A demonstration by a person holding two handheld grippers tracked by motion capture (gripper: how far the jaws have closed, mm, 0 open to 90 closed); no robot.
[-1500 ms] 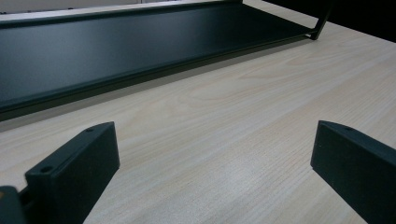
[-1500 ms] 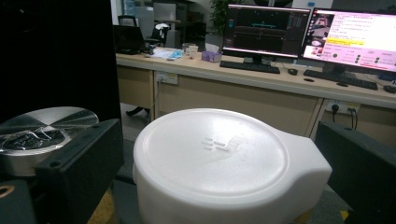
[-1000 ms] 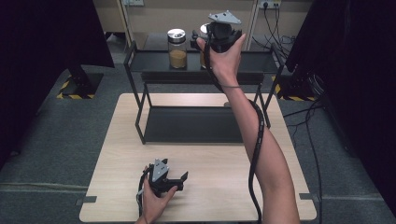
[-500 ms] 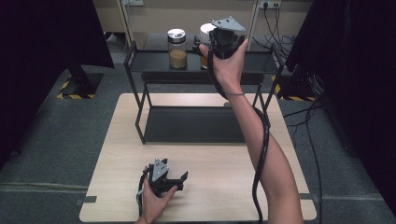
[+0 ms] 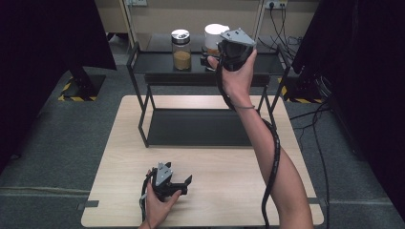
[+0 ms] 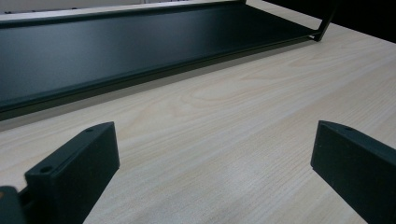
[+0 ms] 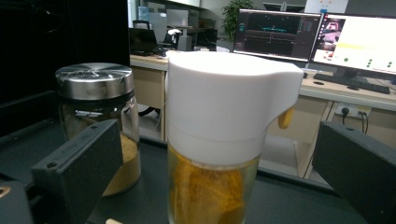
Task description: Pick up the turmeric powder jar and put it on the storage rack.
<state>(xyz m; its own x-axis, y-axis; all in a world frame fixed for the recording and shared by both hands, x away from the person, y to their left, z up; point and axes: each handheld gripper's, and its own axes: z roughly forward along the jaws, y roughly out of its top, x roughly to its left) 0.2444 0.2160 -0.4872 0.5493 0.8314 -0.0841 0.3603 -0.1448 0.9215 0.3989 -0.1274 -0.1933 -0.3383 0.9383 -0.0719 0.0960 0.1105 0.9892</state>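
A glass jar with a white pouring lid [image 5: 213, 34] [image 7: 224, 116], holding yellow powder, stands on the top shelf of a black rack [image 5: 157, 64]. Beside it is a metal-lidded jar [image 5: 181, 50] [image 7: 95, 116] with brown powder. My right gripper [image 5: 218, 53] [image 7: 215, 158] is raised to that shelf and open. Its jaws stand wide on either side of the white-lidded jar, apart from the glass. Low on the wooden table [image 5: 229, 186], my left gripper [image 5: 173, 177] [image 6: 215, 168] rests open with nothing between its jaws, facing the rack's lower shelf [image 6: 140, 46].
The rack's lower shelf [image 5: 200, 126] is bare and spans the table's far half. Behind the rack are a desk with monitors [image 7: 355, 42] and wall sockets. Dark screens flank the table, and the right gripper's cable [image 5: 272, 157] hangs along the forearm.
My right gripper has come slightly down and back toward the person, so more of the white lid shows in the high view. The left gripper has stayed put.
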